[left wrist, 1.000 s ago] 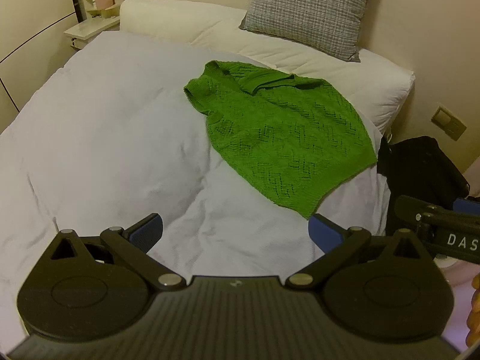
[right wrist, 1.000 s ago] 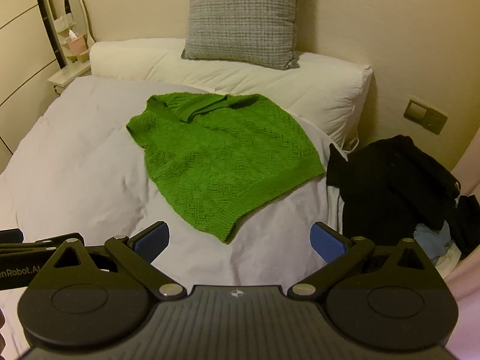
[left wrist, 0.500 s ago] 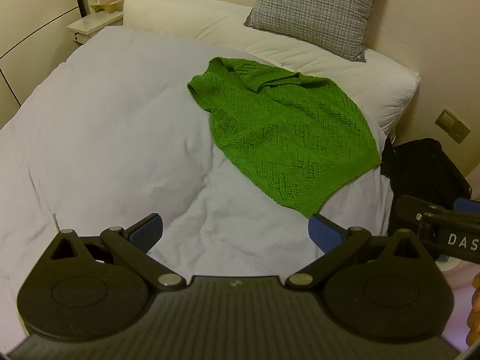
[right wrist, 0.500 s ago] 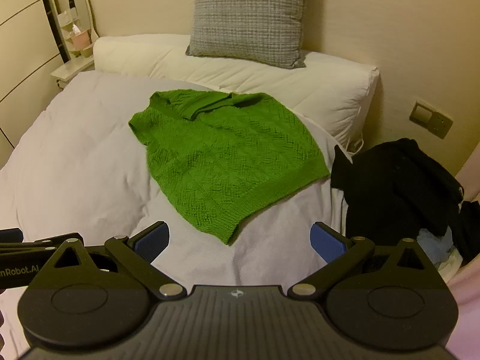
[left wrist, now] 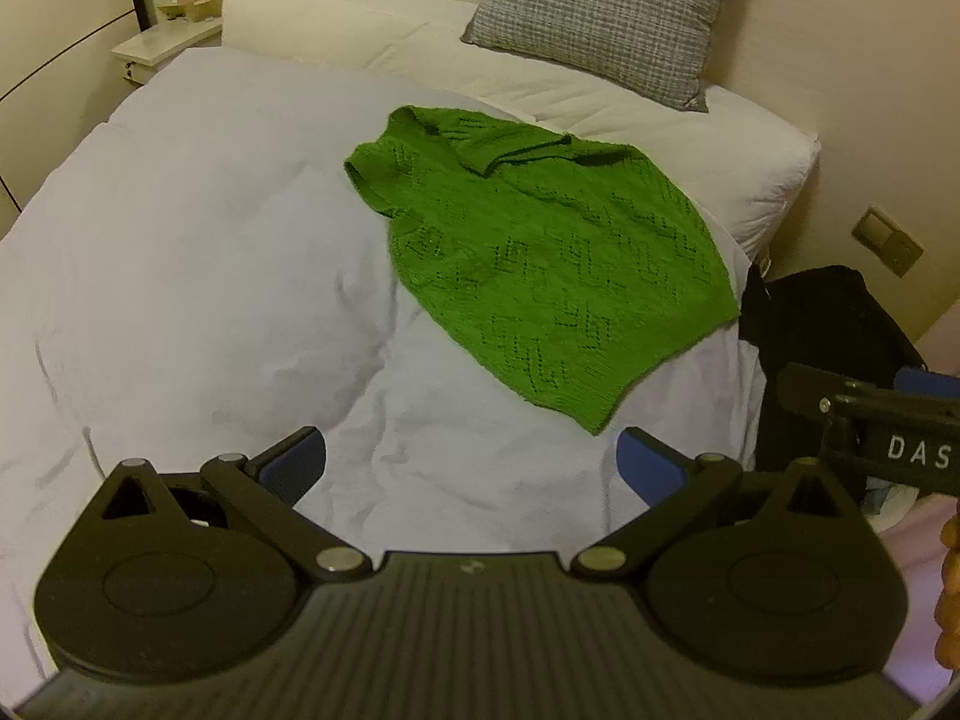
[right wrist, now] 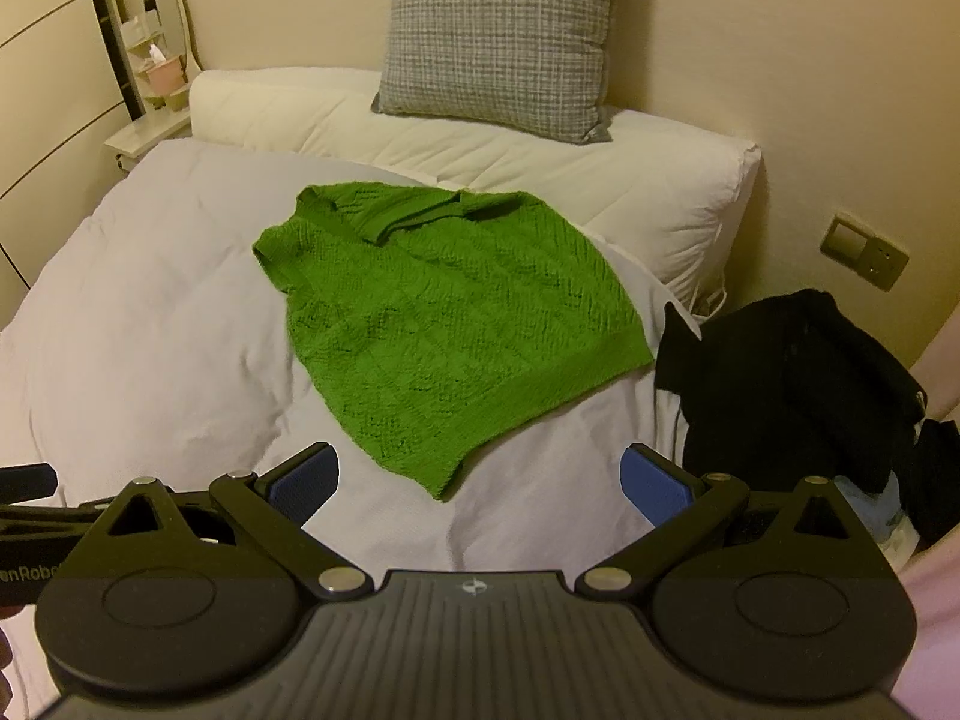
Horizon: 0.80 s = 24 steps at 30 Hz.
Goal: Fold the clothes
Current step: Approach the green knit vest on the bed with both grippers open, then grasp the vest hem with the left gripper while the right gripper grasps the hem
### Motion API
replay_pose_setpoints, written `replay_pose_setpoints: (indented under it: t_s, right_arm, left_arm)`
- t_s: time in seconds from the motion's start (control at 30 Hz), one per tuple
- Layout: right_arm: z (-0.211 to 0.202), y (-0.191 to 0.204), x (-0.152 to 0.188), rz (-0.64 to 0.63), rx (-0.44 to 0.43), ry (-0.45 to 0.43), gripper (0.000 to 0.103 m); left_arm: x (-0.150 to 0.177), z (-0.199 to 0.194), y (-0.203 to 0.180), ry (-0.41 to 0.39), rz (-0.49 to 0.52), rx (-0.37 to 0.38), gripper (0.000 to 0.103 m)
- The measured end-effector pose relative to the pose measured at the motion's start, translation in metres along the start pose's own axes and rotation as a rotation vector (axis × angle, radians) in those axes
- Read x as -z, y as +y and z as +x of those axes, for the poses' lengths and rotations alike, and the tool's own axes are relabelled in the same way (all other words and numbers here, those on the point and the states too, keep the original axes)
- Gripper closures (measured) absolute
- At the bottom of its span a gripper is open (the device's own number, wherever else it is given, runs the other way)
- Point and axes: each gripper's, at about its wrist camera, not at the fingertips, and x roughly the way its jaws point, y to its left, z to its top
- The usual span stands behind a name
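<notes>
While both grippers, left (left wrist: 471, 465) and right (right wrist: 480, 480), hover agape, green sweater (right wrist: 444, 324) lies flat; pinch edges squarely.

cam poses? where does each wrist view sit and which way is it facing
Left wrist: on the left gripper, open, facing the bedhead; the right gripper crosses its right edge.
Right wrist: on the right gripper, open, same heading; left gripper at its left edge.
Shared: green knitted sweater, grey checked cushion, black clothes pile.
</notes>
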Motion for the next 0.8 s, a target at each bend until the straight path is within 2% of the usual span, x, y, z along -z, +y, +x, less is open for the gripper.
replay_pose_setpoints:
  t_s: [0.23, 0.37, 0.73, 0.8]
  right_arm:
    - [0.016, -0.010, -0.010, -0.022, -0.015, 0.020, 0.000]
    - [0.032, -0.018, -0.017, -0.063, -0.060, 0.035, 0.000]
    - [0.111, -0.068, -0.042, -0.206, -0.035, 0.069, 0.000]
    - [0.126, -0.077, -0.046, -0.232, -0.031, 0.075, 0.000]
  left_arm:
    - [-0.007, 0.017, -0.007, 0.037, -0.033, 0.011, 0.001]
    - [-0.012, 0.033, -0.014, 0.058, -0.053, 0.010, 0.001]
    - [-0.033, 0.105, -0.053, 0.123, -0.153, -0.025, 0.001]
    - [-0.036, 0.125, -0.058, 0.158, -0.179, -0.032, 0.001]
